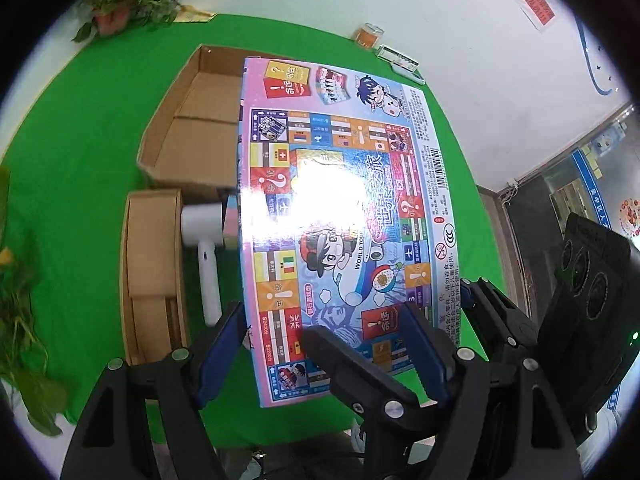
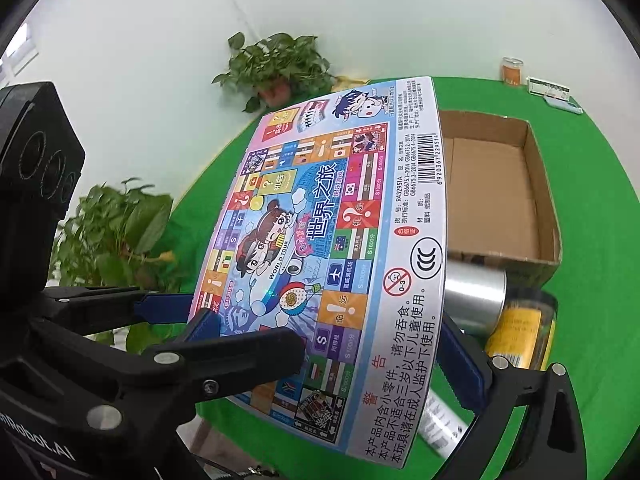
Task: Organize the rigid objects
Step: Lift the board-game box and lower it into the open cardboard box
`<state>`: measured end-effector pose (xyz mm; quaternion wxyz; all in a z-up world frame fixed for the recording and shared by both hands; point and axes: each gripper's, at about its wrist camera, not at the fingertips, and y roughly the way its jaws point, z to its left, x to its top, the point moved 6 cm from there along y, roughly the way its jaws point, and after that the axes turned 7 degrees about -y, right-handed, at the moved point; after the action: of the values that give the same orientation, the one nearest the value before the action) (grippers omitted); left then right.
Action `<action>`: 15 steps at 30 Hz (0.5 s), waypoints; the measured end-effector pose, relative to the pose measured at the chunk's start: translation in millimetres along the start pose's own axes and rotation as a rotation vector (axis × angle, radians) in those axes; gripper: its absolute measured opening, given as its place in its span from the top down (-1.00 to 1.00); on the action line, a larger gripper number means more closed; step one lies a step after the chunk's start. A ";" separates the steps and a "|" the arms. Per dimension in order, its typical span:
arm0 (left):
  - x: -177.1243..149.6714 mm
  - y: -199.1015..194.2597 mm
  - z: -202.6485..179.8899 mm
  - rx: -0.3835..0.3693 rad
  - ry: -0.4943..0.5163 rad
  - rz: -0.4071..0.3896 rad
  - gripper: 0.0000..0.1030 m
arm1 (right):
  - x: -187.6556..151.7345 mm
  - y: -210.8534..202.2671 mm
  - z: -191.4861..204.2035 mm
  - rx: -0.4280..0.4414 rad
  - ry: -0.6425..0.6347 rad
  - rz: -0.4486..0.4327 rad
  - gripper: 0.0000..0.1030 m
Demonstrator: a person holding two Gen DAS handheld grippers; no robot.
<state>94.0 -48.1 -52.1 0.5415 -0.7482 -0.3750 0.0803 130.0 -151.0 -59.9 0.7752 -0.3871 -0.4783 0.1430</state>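
A flat colourful board-game box point(image 1: 340, 216) is held tilted above the green table; it also fills the right wrist view point(image 2: 320, 256). My left gripper point(image 1: 324, 344) grips its near edge between its blue pads point(image 1: 224, 344). My right gripper point(image 2: 320, 336) grips the same box across its width, one pad point(image 2: 460, 360) on the right edge. Each gripper shows in the other's view: the right one in the left wrist view point(image 1: 500, 320), the left one in the right wrist view point(image 2: 160, 308). An open cardboard box point(image 1: 192, 128) sits behind the game box; it also shows in the right wrist view point(image 2: 500, 188).
A small wooden organiser point(image 1: 154, 276) and a white hair dryer point(image 1: 204, 248) lie left of the game box. A metal can point(image 2: 474, 292) and a yellow jar point(image 2: 524, 332) lie under its right edge. Potted plants point(image 2: 280, 68) and an orange jar point(image 1: 368, 36) stand at the table's far edge.
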 end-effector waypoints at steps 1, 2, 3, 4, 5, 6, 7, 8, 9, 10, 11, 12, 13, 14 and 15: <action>21.6 8.5 -0.2 -0.005 0.002 0.004 -0.51 | 6.1 3.3 -1.9 -0.007 0.001 0.000 -0.98; 26.9 10.4 3.0 -0.015 0.006 0.005 -0.51 | 10.8 7.8 -2.2 -0.017 0.002 0.001 -0.98; 32.7 14.9 8.0 -0.023 0.008 0.005 -0.51 | 18.5 13.0 -2.1 -0.027 0.005 0.002 -0.98; 39.8 17.1 10.9 -0.030 0.010 0.005 -0.51 | 22.8 19.1 0.5 -0.036 0.007 0.004 -0.98; 50.2 18.4 16.0 -0.036 0.011 0.004 -0.51 | 30.1 25.5 -0.3 -0.044 0.009 0.006 -0.98; 58.1 21.7 20.7 -0.039 0.012 0.005 -0.51 | 41.8 32.9 1.0 -0.050 0.008 0.009 -0.98; 66.2 23.0 25.1 -0.042 0.011 0.006 -0.51 | 51.5 39.8 2.2 -0.054 0.007 0.013 -0.98; 77.3 24.7 31.9 -0.046 0.011 0.008 -0.51 | 60.2 47.2 2.2 -0.057 0.005 0.017 -0.98; 85.8 24.2 36.5 -0.050 0.010 0.008 -0.51 | 72.1 57.5 3.4 -0.061 0.005 0.023 -0.98; 96.5 25.8 44.0 -0.054 0.009 0.008 -0.51 | 80.4 66.2 3.9 -0.063 0.005 0.026 -0.98; 104.1 25.3 48.5 -0.055 0.009 0.006 -0.51 | 89.0 77.9 8.6 -0.064 0.006 0.031 -0.98; 112.1 25.1 54.0 -0.056 0.008 0.006 -0.51 | 99.4 89.1 9.4 -0.061 0.008 0.035 -0.98; 123.6 23.6 58.5 -0.055 0.006 0.007 -0.51 | 106.7 98.3 9.6 -0.059 0.011 0.039 -0.98; 134.0 26.0 65.4 -0.052 0.005 0.009 -0.51 | 115.1 109.1 9.5 -0.054 0.016 0.042 -0.98; 142.5 29.0 71.5 -0.050 0.003 0.014 -0.51 | 124.1 121.6 9.5 -0.050 0.021 0.048 -0.98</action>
<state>170.7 94.0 -65.2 0.5226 -0.7643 -0.3707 0.0735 202.1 7.1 -68.9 0.7666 -0.4192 -0.4641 0.1456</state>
